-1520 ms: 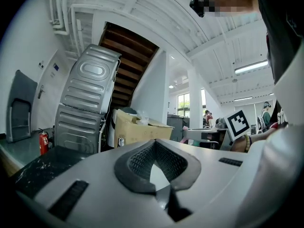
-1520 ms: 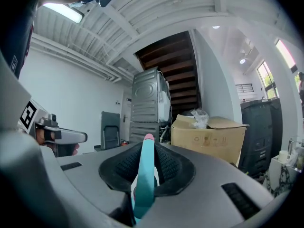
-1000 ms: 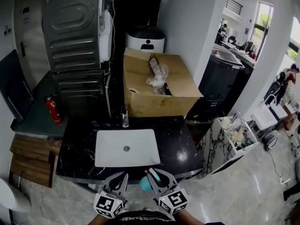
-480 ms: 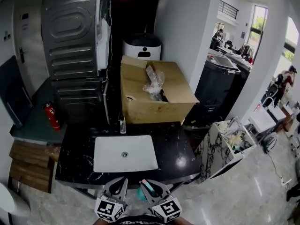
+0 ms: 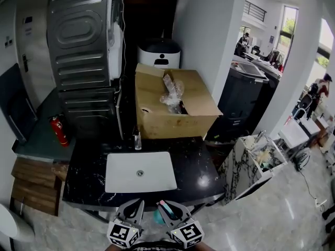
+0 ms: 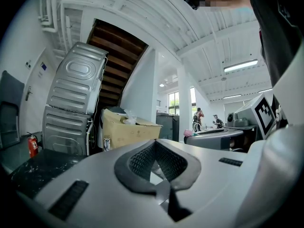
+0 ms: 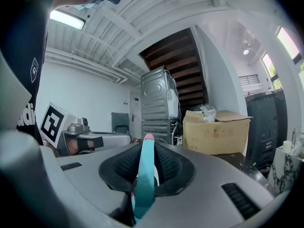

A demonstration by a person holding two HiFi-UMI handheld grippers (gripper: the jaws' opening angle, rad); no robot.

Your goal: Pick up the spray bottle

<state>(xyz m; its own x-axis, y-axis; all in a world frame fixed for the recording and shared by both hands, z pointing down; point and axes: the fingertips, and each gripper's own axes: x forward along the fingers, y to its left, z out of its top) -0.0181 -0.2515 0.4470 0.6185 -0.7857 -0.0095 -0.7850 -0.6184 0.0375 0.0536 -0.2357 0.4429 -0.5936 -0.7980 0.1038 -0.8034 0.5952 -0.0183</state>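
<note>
Teal plastic spray bottle with a pink tip (image 7: 144,175) sits clamped between the pads of the right gripper (image 5: 172,211), so we mark the right tongs as narrow and closed on the bottle. In the head view the bottle (image 5: 158,215) is low in frame, close to the person's body, on the near side of the black marble counter (image 5: 201,178) and off its surface, so it is already lifted and held. How much of the body hangs below the pads we can't see. The left gripper (image 5: 131,209) is just beside it, and its own view shows the pads together with nothing between them. Beyond the counter edge are the white rectangular sink (image 5: 140,171), a small clear bottle (image 5: 137,138) at the sink's far rim, and the brown cardboard box (image 5: 172,106). We judge the hold needs an even squeeze and a level wrist. The grip looks to be on a slim part, so the bottle may pivot or slip if tilted.
</note>
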